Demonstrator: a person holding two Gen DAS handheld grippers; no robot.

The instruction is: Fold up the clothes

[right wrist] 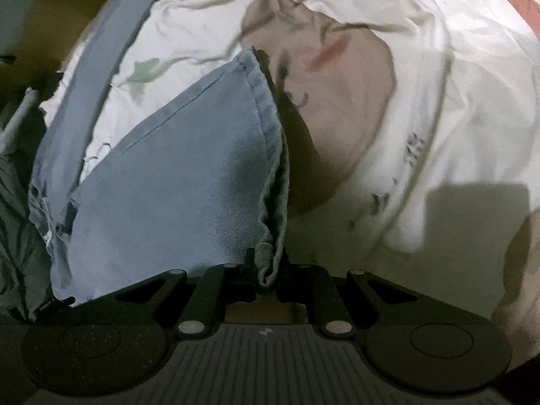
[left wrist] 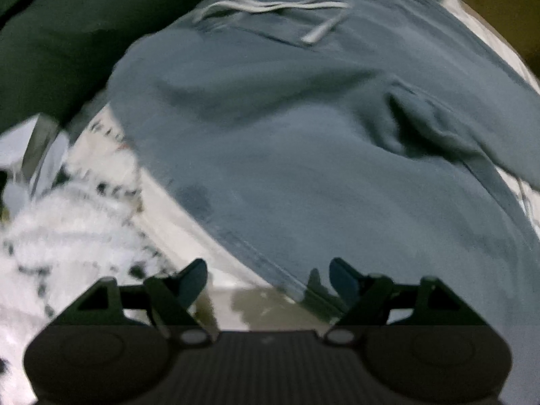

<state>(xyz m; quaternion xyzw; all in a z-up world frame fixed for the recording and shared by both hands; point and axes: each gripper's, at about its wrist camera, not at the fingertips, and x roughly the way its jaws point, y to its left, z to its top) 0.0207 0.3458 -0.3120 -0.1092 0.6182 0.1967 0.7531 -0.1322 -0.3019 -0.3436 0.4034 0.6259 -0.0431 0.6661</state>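
Blue-grey cotton is pinched at its hem corner between the clenched fingers [right wrist: 251, 263] of the right gripper [right wrist: 266, 278] at the lower middle of the right wrist view; that piece of the hoodie [right wrist: 175, 175] rises from there toward the upper middle of the frame, with a band of the same cloth running up the left side. Beyond it lies a cream bedsheet [right wrist: 422, 108] with faint printed marks, rumpled. In the left wrist view the left gripper [left wrist: 268, 278] has its fingers [left wrist: 194, 278] spread wide and empty, just above the hoodie's ribbed hem. The hoodie fills the frame's middle and right, its white drawstring [left wrist: 270, 5] at the top. A fluffy white fabric [left wrist: 67, 222] lies at lower left.
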